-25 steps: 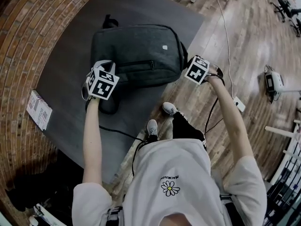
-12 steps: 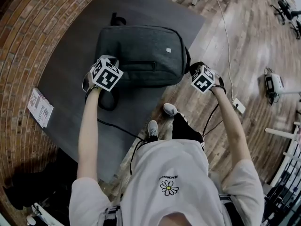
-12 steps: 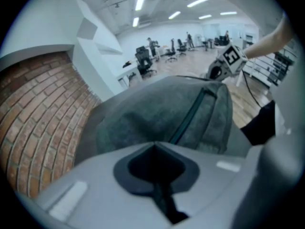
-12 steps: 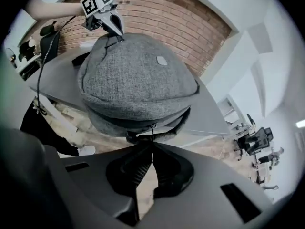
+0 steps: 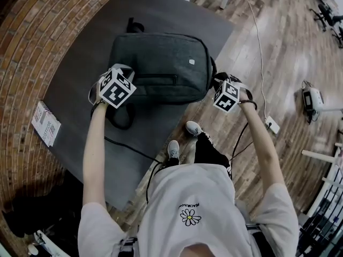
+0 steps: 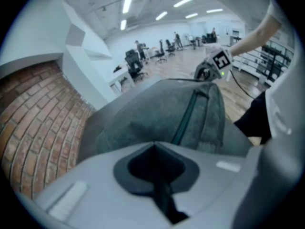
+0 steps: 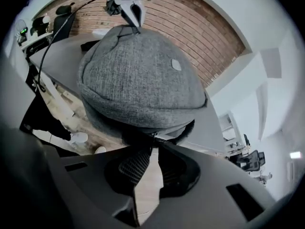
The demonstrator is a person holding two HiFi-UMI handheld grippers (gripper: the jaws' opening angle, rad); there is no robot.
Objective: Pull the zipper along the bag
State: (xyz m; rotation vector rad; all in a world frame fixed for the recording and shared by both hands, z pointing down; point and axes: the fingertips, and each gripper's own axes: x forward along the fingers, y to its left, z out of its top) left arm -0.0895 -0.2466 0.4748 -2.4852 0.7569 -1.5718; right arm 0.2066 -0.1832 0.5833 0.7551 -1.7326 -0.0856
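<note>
A grey backpack (image 5: 161, 66) lies flat on the dark table (image 5: 80, 47), its front pocket zipper (image 5: 155, 78) closed. My left gripper (image 5: 127, 73) is at the bag's left end, shut on a thin dark tab there; in the left gripper view the jaws (image 6: 155, 147) meet with a dark strip between them. My right gripper (image 5: 215, 80) is at the bag's right end. Its jaws (image 7: 153, 144) are opening: floor shows through the gap, and the tips sit by the bag's dark zipper edge (image 7: 152, 130) without pressing on it.
A black strap loop (image 5: 122, 121) and a cable (image 5: 128, 149) trail over the table's near side. A small printed box (image 5: 45, 125) lies at the table's left edge. The person's shoes (image 5: 191, 126) stand on the wooden floor by the table.
The right gripper has slid a little down along the bag's right end, toward the person. The left gripper and the bag have shifted only slightly.
</note>
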